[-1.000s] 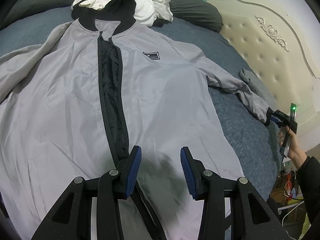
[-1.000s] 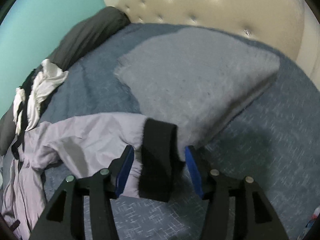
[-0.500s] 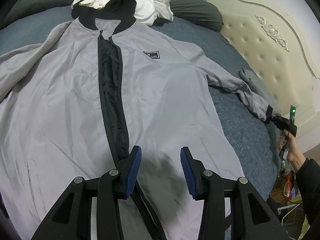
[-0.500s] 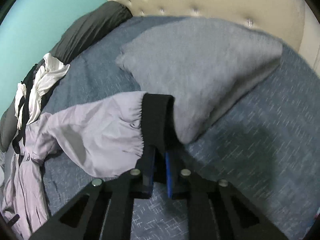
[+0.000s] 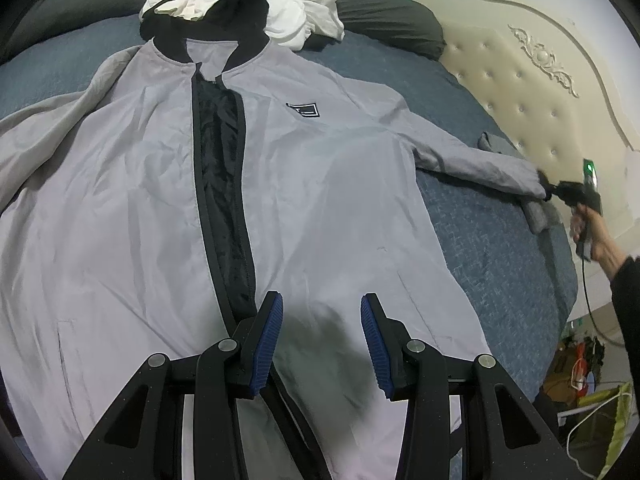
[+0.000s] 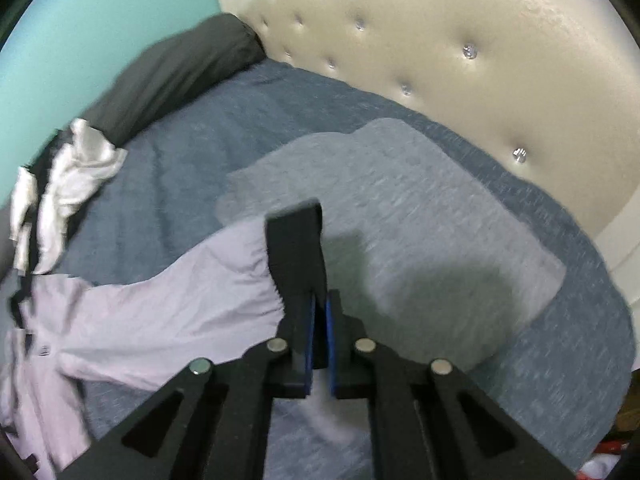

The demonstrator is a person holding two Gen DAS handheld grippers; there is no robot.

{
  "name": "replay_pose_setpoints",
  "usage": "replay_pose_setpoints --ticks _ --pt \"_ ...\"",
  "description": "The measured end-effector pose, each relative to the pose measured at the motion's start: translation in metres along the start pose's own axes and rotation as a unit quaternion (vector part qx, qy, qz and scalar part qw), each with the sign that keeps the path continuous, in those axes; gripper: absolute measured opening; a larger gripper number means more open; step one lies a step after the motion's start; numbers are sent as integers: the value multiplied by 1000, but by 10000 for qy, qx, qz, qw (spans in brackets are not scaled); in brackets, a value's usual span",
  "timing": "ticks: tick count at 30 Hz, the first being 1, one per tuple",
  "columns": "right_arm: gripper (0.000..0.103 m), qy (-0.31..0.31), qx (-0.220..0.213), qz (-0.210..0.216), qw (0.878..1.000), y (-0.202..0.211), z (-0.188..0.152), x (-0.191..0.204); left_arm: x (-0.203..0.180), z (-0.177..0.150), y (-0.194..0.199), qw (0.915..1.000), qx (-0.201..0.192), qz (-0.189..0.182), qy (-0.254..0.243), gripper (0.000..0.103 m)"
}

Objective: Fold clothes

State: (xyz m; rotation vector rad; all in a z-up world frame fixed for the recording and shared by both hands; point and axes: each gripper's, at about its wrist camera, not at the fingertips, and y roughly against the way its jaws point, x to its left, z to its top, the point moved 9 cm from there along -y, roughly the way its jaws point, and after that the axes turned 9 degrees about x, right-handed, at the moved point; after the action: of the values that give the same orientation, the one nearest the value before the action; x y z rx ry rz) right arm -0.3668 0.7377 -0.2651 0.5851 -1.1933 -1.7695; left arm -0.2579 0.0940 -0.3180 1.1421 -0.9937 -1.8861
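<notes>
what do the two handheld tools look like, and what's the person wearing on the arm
Both are matte black with angular linkage arms, silver round pivot pins and ribbed blue pads, as on the left tool and right tool. From afar the right tool shows a green light and a trailing cable. The arm wears a dark sleeve.

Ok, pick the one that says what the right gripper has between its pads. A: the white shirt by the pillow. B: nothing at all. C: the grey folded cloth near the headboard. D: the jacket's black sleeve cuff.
D: the right gripper is shut on the black sleeve cuff of the grey jacket, with the cuff sticking up from between the blue pads.
</notes>
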Motion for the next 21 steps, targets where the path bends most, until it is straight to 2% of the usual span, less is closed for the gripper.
replay_pose_setpoints --ticks 5,8,14,17,21 --pt "4 282 0 -419 9987 -21 5 2 1 -2 -7 9999 95 38 -53 44" --pt "4 252 -124 -393 9988 -19 4 1 0 -1 -6 9999 89 29 -73 44" --pt "12 -24 -827 -642 9945 19 11 -7 -3 0 -5 9999 77 9 -114 45" --pt "12 197 -1086 -312 9934 36 11 20 -3 1 -2 9999 46 18 -106 45" --pt "12 620 -950 879 9896 40 -6 90 -2 3 3 10000 -6 36 -88 49"
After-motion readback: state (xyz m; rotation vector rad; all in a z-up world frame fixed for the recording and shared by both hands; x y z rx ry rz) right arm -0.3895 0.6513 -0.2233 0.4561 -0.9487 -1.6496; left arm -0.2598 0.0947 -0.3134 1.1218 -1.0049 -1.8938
